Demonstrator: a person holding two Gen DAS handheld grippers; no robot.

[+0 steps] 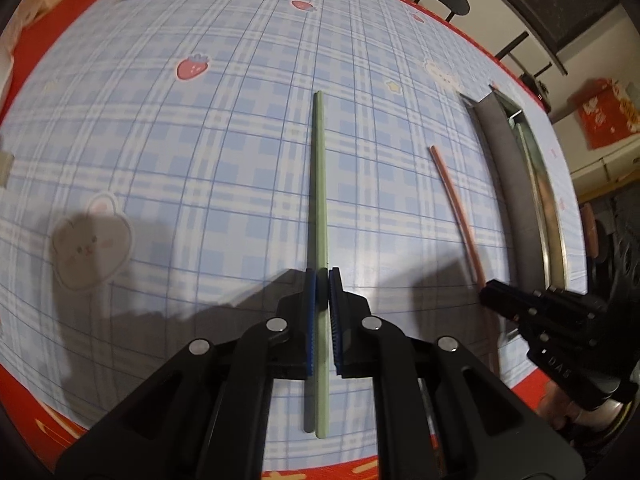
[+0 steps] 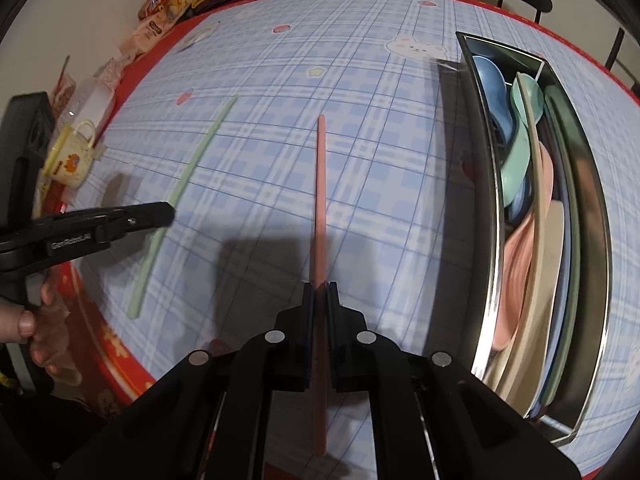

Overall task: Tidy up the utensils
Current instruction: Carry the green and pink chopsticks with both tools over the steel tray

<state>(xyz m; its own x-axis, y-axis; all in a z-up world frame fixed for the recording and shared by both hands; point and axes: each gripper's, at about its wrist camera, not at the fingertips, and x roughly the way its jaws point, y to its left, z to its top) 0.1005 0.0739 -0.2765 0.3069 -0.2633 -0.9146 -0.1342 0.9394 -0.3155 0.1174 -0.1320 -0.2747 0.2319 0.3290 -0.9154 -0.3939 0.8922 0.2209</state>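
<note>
From the left wrist camera, the left gripper (image 1: 323,276) has its jaws clamped on a green chopstick (image 1: 320,184), gripping it well toward its near end, so most of the stick runs out ahead over the checked worktop (image 1: 160,152). That long free end is the risk: the stick could pivot between the pads and droop, or slide out if the hold is light. At the right of this view the right gripper (image 1: 490,294) sits on a pink chopstick (image 1: 456,200), with the metal tray (image 1: 496,168) just beyond it.

From the right wrist camera, the right gripper (image 2: 320,292) has its jaws closed on the pink chopstick (image 2: 321,200), again near the back end. The metal tray (image 2: 592,216) lies to the right, already crowded with spoons (image 2: 520,160) and other pastel utensils. A long stick brought in at an angle could catch the rim or land across the pile and roll out. The left gripper (image 2: 170,214) is close by on the green chopstick (image 2: 192,168), so the two sticks could knock together if both swing toward the tray at once.
</note>
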